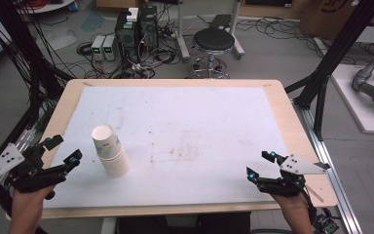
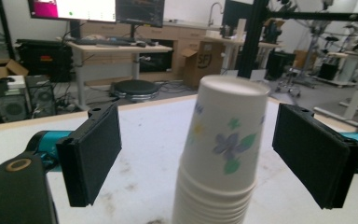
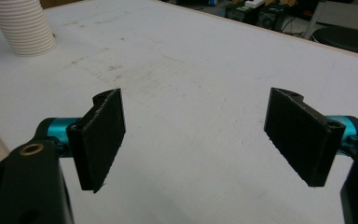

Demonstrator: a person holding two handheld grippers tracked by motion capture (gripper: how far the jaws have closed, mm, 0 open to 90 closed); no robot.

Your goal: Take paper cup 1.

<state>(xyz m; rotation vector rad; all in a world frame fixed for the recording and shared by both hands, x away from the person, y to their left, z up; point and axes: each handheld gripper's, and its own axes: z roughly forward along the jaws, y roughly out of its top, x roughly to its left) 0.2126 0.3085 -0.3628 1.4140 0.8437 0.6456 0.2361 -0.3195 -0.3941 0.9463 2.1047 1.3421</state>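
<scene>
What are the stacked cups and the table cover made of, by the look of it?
Stack of cups: likely paper, matte white with a printed flower pattern and thin nested rims showing at the base. Table cover: looks like a white matte sheet, perhaps paper or foam board, scuffed and stained; the wooden table edge shows around it.

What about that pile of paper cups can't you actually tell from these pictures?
- Stack of cups: its base is cut off by the bottom edge in the left gripper view.
- Cup count: rims too small in the high view.
- Its top is cropped in the right gripper view.
</scene>
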